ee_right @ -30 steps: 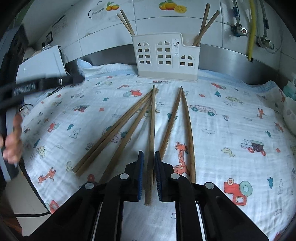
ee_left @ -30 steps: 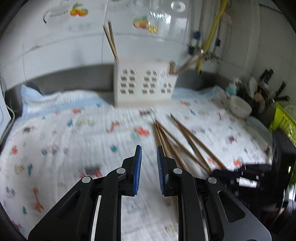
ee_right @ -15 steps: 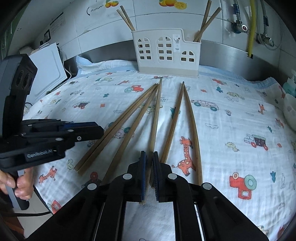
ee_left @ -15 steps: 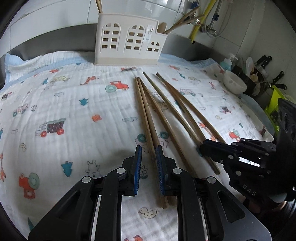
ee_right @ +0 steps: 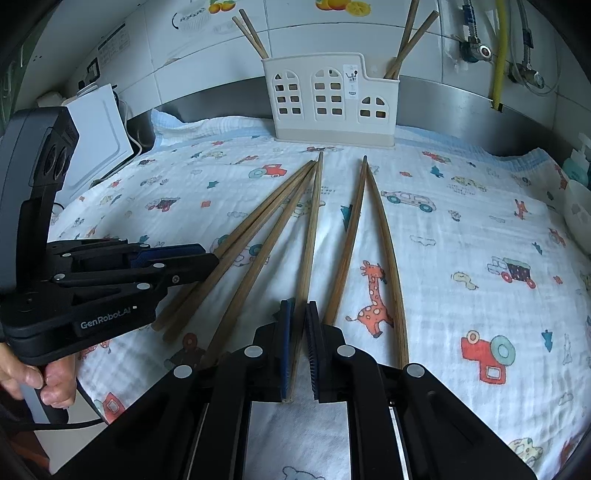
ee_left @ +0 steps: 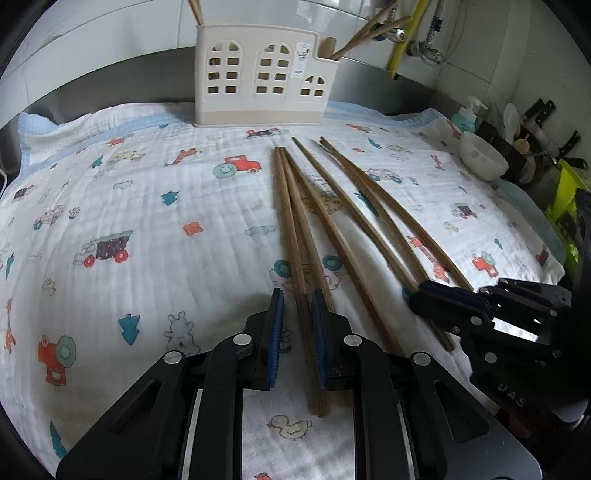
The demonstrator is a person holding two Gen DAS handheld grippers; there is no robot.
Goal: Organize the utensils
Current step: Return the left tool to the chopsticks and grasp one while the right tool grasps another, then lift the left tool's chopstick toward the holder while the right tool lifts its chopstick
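Left gripper (ee_left: 297,306), seen from its own wrist camera, sits low over the printed cloth (ee_left: 155,236) with its fingers parted by a narrow gap; the near end of the leftmost chopstick (ee_left: 295,254) lies between the blue pads (ee_left: 276,332), though whether the pads press on it cannot be told. In the right wrist view the same gripper (ee_right: 207,258) enters from the left edge, its tips over the leftmost pair of sticks. Six loose chopsticks lie fanned on the cloth, far ends converging toward the white utensil holder (ee_right: 330,103) at the back wall, near ends spread toward the cameras. Two further pairs of chopsticks stand tilted in the holder, one at its left end (ee_right: 249,31) and one at its right end (ee_right: 412,42). Right gripper (ee_right: 299,321) has its fingers nearly together around the near end of the fourth chopstick (ee_right: 310,236); contact with both pads cannot be confirmed. A white bowl (ee_left: 482,160) stands beyond the cloth's right edge.
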